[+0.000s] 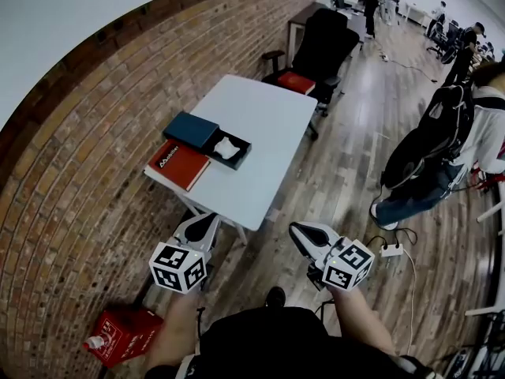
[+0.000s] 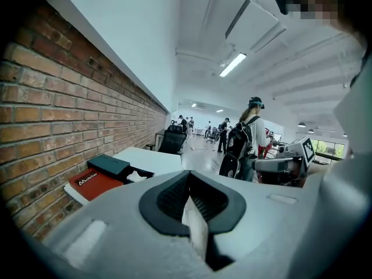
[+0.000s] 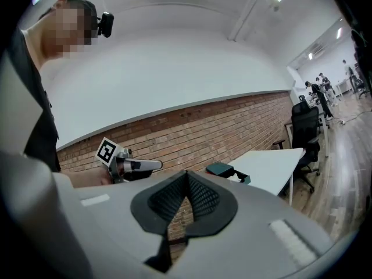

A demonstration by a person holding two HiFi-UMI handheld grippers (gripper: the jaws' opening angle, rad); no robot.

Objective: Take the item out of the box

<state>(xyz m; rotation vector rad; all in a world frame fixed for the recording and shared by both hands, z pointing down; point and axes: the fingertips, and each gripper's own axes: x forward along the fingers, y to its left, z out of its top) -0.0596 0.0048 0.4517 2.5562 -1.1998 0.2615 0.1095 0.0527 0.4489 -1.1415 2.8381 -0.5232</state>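
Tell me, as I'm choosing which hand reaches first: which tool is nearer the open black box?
Left. The left tool sits just off the table's near edge, roughly in line with the box; the right tool is off to the right, farther away.

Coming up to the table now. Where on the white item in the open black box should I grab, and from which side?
Pinch the raised, crumpled middle of the white item, coming straight down from above. It sits low inside the box, whose walls close off every side, and the lid lies right beside it, so only the top is open.
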